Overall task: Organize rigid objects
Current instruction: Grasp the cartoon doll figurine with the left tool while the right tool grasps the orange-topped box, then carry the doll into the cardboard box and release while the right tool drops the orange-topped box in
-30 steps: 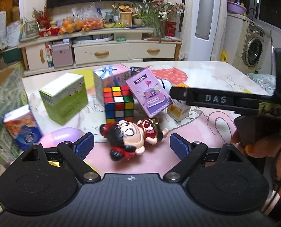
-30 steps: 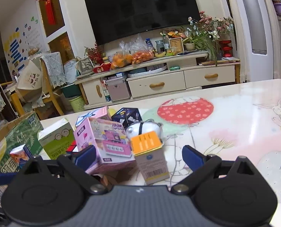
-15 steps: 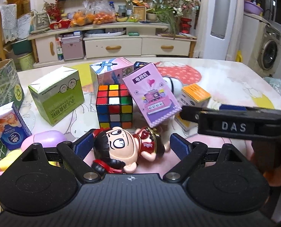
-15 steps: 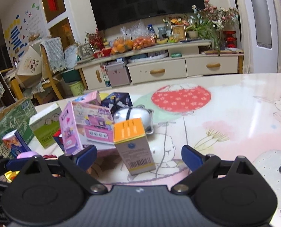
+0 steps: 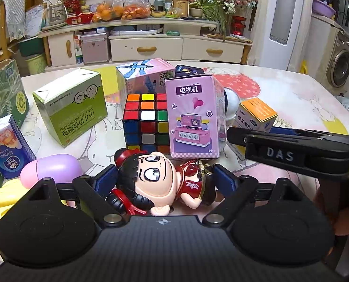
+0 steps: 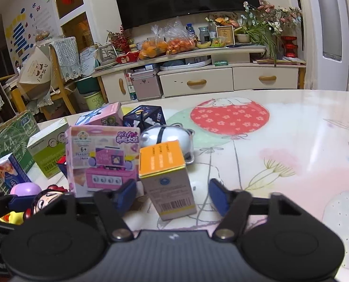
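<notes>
The left gripper [image 5: 164,178] stands released, its fingers [image 5: 105,179] either side of the doll figurine [image 5: 159,183] lying on the bench [image 5: 292,98]. The right gripper [image 6: 172,193] is closing, pads not yet pressing; the orange-topped box [image 6: 167,178] stands between its fingers [image 6: 218,195]. Only the left view shows the Rubik's cube [image 5: 146,122] beyond the doll; only the right view shows the pig-shaped bank [image 6: 167,138] behind the box.

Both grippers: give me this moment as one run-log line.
left gripper: open, straddling doll figurine | right gripper: closing around orange-topped box, pads not yet touching | table: other boxes untouched
</notes>
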A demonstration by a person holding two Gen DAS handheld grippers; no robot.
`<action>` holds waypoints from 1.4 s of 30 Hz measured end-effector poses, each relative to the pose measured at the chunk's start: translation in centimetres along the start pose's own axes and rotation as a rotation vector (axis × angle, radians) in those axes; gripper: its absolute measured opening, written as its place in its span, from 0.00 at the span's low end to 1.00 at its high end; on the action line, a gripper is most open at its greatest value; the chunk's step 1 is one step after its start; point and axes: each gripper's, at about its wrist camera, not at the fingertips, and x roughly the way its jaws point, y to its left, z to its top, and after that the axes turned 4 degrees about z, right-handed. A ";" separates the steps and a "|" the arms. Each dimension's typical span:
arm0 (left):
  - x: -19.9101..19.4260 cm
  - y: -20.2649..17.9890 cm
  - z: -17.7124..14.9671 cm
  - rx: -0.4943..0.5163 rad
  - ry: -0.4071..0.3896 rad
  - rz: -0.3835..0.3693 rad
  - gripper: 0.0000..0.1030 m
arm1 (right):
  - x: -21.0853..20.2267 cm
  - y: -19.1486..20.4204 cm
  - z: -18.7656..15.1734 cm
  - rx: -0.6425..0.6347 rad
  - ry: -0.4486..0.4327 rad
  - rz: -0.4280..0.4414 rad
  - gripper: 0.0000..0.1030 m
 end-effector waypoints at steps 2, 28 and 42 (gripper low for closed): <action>-0.1 0.0 0.0 0.002 -0.002 -0.001 1.00 | 0.2 0.0 0.0 0.000 0.004 -0.003 0.38; -3.5 2.0 -0.3 -0.047 -0.066 -0.023 1.00 | -2.1 1.6 -0.8 -0.020 -0.033 -0.085 0.34; -5.6 3.9 0.5 -0.092 -0.125 -0.018 1.00 | -4.7 4.0 -0.4 -0.037 -0.103 -0.105 0.34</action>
